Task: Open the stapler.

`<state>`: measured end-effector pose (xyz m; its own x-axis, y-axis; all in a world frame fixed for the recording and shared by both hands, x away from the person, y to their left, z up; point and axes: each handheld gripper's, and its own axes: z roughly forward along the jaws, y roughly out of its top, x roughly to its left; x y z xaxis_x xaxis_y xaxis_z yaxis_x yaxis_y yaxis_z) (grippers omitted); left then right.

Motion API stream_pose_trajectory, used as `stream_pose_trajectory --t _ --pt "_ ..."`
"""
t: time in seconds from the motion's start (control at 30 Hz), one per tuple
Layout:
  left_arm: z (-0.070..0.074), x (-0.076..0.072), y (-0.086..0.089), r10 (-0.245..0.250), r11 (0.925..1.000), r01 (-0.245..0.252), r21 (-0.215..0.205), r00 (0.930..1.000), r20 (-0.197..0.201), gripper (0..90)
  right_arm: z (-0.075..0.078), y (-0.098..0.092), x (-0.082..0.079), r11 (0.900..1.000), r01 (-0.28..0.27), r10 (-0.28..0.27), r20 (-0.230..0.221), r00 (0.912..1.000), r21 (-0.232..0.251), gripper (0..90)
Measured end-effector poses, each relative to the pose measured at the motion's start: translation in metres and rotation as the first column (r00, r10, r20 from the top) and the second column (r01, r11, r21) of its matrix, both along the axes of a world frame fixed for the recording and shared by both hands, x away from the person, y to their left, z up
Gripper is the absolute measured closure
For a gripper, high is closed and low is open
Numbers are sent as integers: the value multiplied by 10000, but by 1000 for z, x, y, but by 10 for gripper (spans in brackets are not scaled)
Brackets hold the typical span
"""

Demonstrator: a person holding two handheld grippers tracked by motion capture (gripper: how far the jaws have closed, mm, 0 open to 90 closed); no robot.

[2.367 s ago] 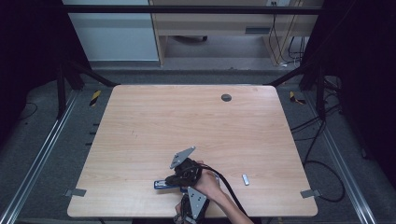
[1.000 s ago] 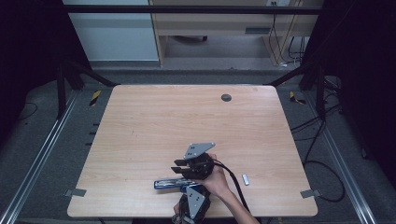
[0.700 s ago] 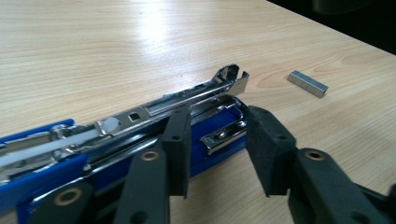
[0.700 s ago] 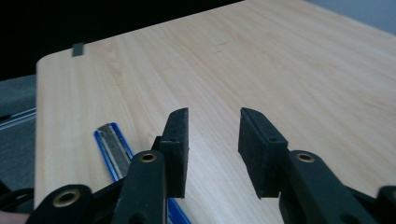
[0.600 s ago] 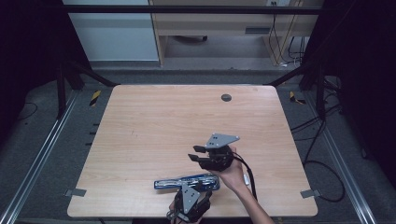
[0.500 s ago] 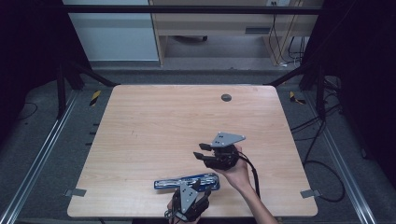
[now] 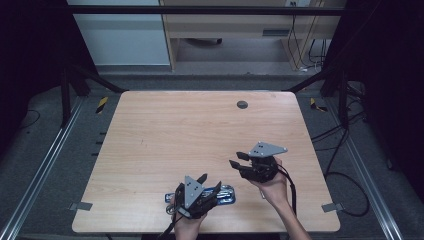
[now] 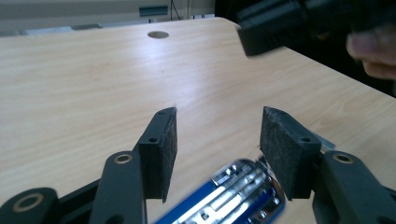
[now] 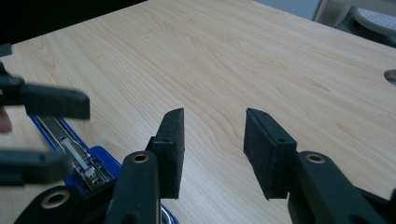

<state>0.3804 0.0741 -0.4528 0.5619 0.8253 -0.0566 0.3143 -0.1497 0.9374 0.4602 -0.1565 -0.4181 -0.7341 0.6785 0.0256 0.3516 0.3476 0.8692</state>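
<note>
Stapler (image 7: 226, 194) flat on table (image 7: 190, 130), long axis along near edge.

The surface (image 7: 165, 130) lies bare across the frame's upper and middle parts; a stapler (image 7: 226, 194) blocks the bottom centre.

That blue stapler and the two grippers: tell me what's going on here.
A person works at a wooden table with a gripper in each hand. The blue stapler lies flat near the table's front edge. The left gripper hovers just above it; its jaws have just been opening, and the pads are off the stapler. The right gripper hangs open and empty off to the stapler's right. A small metal piece lies nearby on the table.
</note>
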Motion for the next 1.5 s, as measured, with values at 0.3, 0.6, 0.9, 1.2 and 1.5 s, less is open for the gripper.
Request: stream_pose_trajectory --t 0.3,0.6,0.9,1.2,1.5 --pt "23 23 12 -516 9978 516 413 9987 -9 418 -7 -22 -6 9983 553 -559 -335 9979 -194 539" --pt "40 40 31 -353 9966 333 748 9990 263 398 -14 -42 -15 9918 1046 -1104 -806 9906 -734 544" --pt "42 47 47 -53 9877 -23 1560 9988 483 400 -21 -54 -21 9800 1550 -1714 -1347 9759 -1246 542" --pt "38 57 77 213 9883 -191 1516 9997 -129 400 -31 -63 -28 9700 1822 -2104 -1807 9608 -1607 532" --pt "33 49 116 625 9768 -616 2050 9980 18 386 -37 -64 -35 9624 1867 -2265 -2037 9525 -1970 512"
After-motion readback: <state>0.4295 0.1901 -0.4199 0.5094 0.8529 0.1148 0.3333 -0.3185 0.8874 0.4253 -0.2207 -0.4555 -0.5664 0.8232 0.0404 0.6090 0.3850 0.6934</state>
